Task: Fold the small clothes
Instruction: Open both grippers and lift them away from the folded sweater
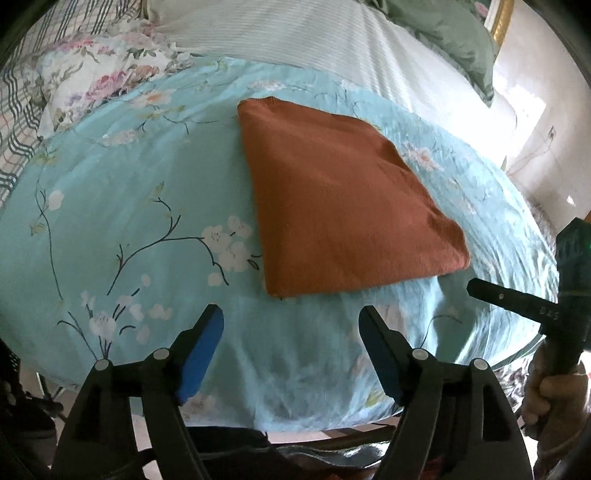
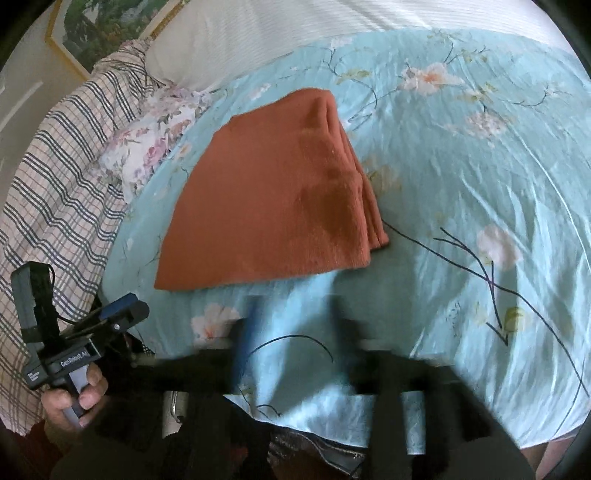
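A rust-orange garment lies folded into a flat stack on the turquoise floral bedspread. My left gripper hovers just short of its near edge, blue pads wide apart, nothing between them. In the right wrist view the folded garment shows layered edges on its right side. My right gripper is motion-blurred below it, fingers apart and empty over the bedspread. Each view catches the other gripper at its side, held by a hand: the right gripper and the left gripper.
A white ribbed pillow and a green cushion lie at the back. A floral cloth and plaid bedding sit left of the garment. A framed picture hangs on the wall. The bed's front edge runs below both grippers.
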Demonstrator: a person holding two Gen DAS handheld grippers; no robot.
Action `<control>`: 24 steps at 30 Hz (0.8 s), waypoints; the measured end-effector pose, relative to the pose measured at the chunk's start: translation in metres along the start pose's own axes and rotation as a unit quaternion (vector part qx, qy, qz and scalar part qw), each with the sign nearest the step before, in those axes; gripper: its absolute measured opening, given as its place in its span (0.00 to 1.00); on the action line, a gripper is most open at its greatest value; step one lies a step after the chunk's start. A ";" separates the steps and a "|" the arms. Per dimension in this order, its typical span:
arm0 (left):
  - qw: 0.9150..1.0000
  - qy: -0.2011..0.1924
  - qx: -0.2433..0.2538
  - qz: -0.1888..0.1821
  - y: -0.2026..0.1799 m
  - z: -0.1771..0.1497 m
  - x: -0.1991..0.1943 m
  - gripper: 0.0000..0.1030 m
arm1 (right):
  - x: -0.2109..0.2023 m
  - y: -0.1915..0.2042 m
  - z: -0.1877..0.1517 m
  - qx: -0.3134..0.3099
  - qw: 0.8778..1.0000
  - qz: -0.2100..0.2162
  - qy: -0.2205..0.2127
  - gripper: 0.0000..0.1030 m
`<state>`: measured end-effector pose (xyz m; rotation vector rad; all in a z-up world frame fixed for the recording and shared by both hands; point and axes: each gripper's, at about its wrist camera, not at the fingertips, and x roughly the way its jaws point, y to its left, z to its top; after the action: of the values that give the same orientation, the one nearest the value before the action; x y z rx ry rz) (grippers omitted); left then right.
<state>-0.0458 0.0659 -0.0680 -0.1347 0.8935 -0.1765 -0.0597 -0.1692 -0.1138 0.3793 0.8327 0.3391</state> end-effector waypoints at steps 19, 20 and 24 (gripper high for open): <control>0.996 -0.028 0.034 0.072 -0.010 -0.015 -0.031 0.75 | -0.024 0.032 -0.026 -0.029 0.999 -0.024 -0.001 1.00; 0.996 -0.029 0.034 0.082 -0.011 -0.013 -0.031 0.75 | -0.026 0.037 -0.023 -0.051 0.998 -0.036 -0.008 1.00; 0.995 -0.017 0.054 0.080 -0.014 -0.004 -0.030 0.75 | -0.036 0.047 -0.002 -0.139 0.986 -0.086 -0.030 1.00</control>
<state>-0.0688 0.0586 -0.0452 0.0349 0.8548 -0.0734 -0.0905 -0.1434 -0.0703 0.0556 0.7421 0.2775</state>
